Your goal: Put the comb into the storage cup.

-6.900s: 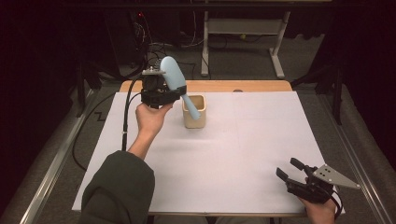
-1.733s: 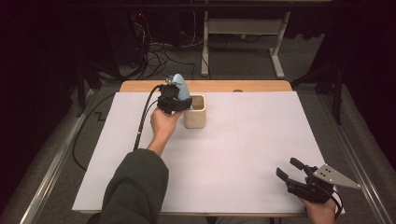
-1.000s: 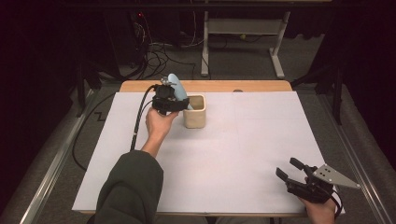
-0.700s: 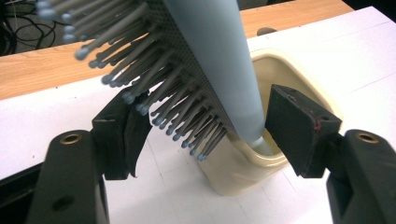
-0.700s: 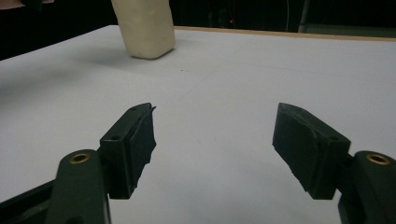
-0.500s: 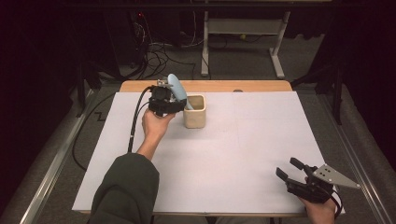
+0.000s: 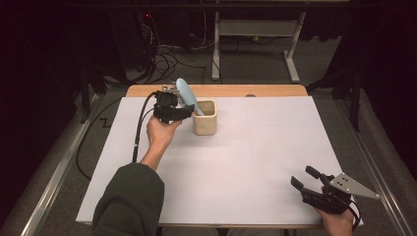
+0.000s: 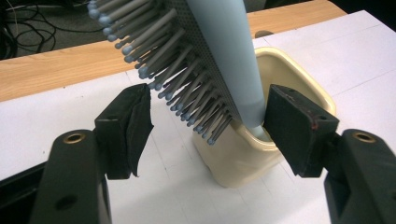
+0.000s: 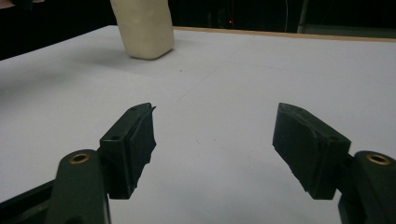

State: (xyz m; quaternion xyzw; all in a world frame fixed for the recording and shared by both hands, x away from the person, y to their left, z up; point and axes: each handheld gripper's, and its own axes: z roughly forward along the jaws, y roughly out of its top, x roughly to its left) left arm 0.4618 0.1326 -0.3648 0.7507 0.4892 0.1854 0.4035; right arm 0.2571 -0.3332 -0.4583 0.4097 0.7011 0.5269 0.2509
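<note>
Right now the light-blue plastic hairbrush with grey ball-tipped bristles (image 8: 219,60) stands tilted in the cream-coloured, squarish ceramic cup (image 7: 205,117), its handle end down inside the cup and its bristled head leaning up and out toward the far left of the table in the high view. The cup sits on the white paper-covered tabletop (image 7: 236,162), near the far edge, just before the strip of bare wooden board (image 7: 221,90).

The left gripper (image 8: 208,119) is level with the cup's rim, with the brush between its two black jaws. In the left gripper view the right-hand pad lies against the smooth back of the brush, just above the cup's lip, while the left-hand pad stands clear of the bristle tips with a gap showing. The jaws have just been closing a little, yet they do not clamp the brush from both sides. The person's left hand (image 7: 161,132) carries this gripper, with a dark green sleeve (image 7: 129,199) behind it.

The right gripper (image 7: 306,180) rests low at the near right corner of the table, well apart from the cup, its jaws spread wide with nothing between them.
</note>
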